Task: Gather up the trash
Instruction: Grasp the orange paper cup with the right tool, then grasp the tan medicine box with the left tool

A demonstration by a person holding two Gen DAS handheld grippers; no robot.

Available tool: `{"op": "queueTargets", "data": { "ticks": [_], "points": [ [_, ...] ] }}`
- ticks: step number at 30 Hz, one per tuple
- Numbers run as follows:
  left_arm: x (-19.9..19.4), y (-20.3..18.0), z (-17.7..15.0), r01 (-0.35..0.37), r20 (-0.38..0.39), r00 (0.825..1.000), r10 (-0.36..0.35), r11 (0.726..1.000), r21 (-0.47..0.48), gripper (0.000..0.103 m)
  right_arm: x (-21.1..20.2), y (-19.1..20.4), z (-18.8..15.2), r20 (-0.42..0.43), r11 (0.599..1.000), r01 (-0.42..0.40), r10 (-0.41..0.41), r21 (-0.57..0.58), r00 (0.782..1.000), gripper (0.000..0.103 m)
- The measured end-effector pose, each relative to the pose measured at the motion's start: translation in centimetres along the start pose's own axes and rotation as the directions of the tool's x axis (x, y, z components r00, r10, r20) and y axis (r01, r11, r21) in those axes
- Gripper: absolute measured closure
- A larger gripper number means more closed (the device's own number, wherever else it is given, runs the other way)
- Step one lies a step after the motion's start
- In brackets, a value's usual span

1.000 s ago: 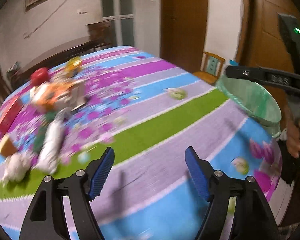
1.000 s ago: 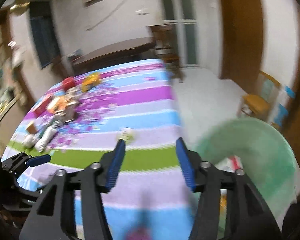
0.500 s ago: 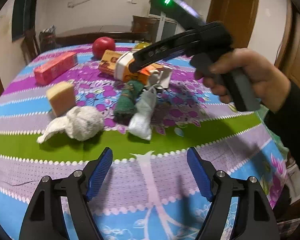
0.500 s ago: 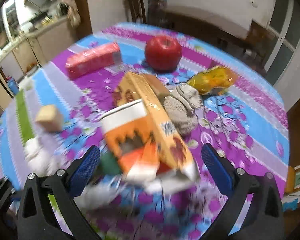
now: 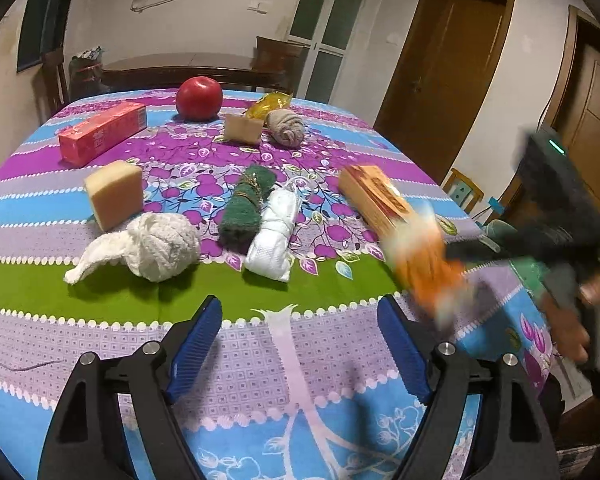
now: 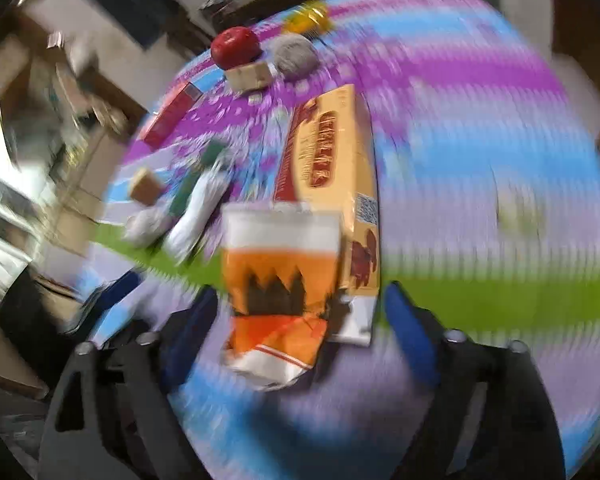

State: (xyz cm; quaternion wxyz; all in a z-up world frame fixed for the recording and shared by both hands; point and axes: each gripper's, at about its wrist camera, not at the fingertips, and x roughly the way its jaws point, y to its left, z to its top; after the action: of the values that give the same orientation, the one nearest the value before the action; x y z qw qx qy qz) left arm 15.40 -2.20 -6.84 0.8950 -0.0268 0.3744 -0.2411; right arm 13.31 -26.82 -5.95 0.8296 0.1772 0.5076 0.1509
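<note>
An orange-and-white crumpled carton and a long yellow box lie side by side between my right gripper's blue pads. Its jaws are closing, and the pads press the pair from both sides. In the left wrist view the same yellow box and blurred carton hang tilted over the table's right edge, at the tip of the dark right gripper held by a hand. My left gripper hovers over the near purple stripe, jaws opening, with nothing between them.
On the striped tablecloth lie a white cloth ball, a green scrubber roll, a white rolled cloth, a yellow sponge block, a pink box, a red apple and a beige yarn ball. A green bin peeks out beyond the right edge.
The right gripper swung over the table's middle, took the two cartons between its jaws and has moved them to the right edge. The left view turned to the clutter, then held still.
</note>
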Motion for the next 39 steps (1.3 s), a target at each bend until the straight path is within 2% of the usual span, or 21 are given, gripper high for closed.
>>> {"op": "queueTargets", "data": {
  "ticks": [1,3,5,7,10,12,14,17,18,19,20,22,23,27,32,36,39],
  "points": [
    [0.0,0.0,0.0,-0.006,-0.002,1.000,0.006,1.000,0.000,0.022,-1.5,0.1,-1.4,0.068,0.994,0.095,-0.091,-0.048,0.994,0.016],
    [0.1,-0.1,-0.1,-0.022,-0.004,1.000,0.022,1.000,0.003,0.022,-2.9,0.4,-2.7,0.131,0.979,0.178,-0.165,-0.099,0.978,0.013],
    [0.2,-0.4,0.0,-0.043,-0.004,0.999,0.043,0.999,0.017,0.022,-3.8,0.1,-3.3,0.170,0.976,0.191,-0.172,-0.100,0.970,0.013],
    [0.3,-1.0,0.0,-0.056,-0.007,0.998,0.057,0.998,0.041,0.021,-4.5,0.6,-3.3,0.219,0.979,0.171,-0.144,-0.107,0.965,0.012],
    [0.6,-1.6,-0.1,-0.080,-0.008,0.997,0.081,0.996,0.041,0.021,-4.0,2.6,-2.9,0.223,0.968,0.197,-0.160,-0.156,0.962,0.013],
    [0.5,-1.2,0.0,-0.123,0.007,0.992,0.123,0.992,0.003,0.021,-3.1,3.9,-3.4,0.218,0.975,0.202,-0.177,-0.097,0.960,0.011],
    [0.2,-0.6,0.1,-0.165,0.022,0.986,0.165,0.986,-0.038,0.021,-1.4,5.5,-3.8,0.242,0.963,0.256,-0.228,-0.089,0.943,0.010],
    [0.3,0.6,0.4,-0.171,0.002,0.985,0.172,0.981,-0.088,0.021,1.6,7.0,-4.2,0.266,0.900,0.418,-0.375,-0.127,0.888,0.011],
    [0.3,0.8,0.6,-0.171,-0.008,0.985,0.171,0.981,-0.091,0.021,2.3,6.7,-4.4,0.237,0.907,0.403,-0.367,-0.123,0.899,0.020],
    [0.3,0.9,0.6,-0.173,-0.009,0.985,0.173,0.981,-0.091,0.021,2.7,6.2,-4.5,0.206,0.928,0.355,-0.327,-0.116,0.922,0.048],
    [0.2,0.9,0.7,-0.176,-0.004,0.984,0.176,0.981,-0.087,0.020,2.4,5.6,-4.9,0.203,0.946,0.313,-0.290,-0.089,0.935,0.049],
    [0.1,0.8,0.8,-0.174,0.001,0.985,0.175,0.982,-0.078,0.019,1.7,4.8,-5.5,0.217,0.951,0.302,-0.282,-0.063,0.934,0.055],
    [0.1,0.6,0.9,-0.166,0.001,0.986,0.167,0.983,-0.075,0.019,1.0,4.0,-6.0,0.220,0.966,0.257,-0.244,-0.035,0.945,0.056],
    [0.5,-1.0,1.8,-0.118,-0.004,0.993,0.118,0.992,-0.043,0.015,-1.4,2.2,-8.6,0.224,0.985,0.169,-0.172,0.031,0.959,0.056],
    [2.3,-5.1,3.8,-0.031,-0.026,0.999,0.031,0.999,0.015,0.014,-4.2,0.7,-10.7,0.263,0.985,0.142,-0.163,0.100,0.951,0.057],
    [5.1,-9.2,5.8,-0.008,-0.044,0.999,0.011,0.998,0.057,0.010,-6.1,-0.7,-11.9,0.314,0.981,0.130,-0.170,0.144,0.934,0.057],
    [8.5,-11.3,7.2,-0.007,-0.099,0.995,0.009,1.000,0.022,0.010,-6.8,-1.3,-12.4,0.336,0.981,0.121,-0.166,0.153,0.927,0.057]
  ]
}}
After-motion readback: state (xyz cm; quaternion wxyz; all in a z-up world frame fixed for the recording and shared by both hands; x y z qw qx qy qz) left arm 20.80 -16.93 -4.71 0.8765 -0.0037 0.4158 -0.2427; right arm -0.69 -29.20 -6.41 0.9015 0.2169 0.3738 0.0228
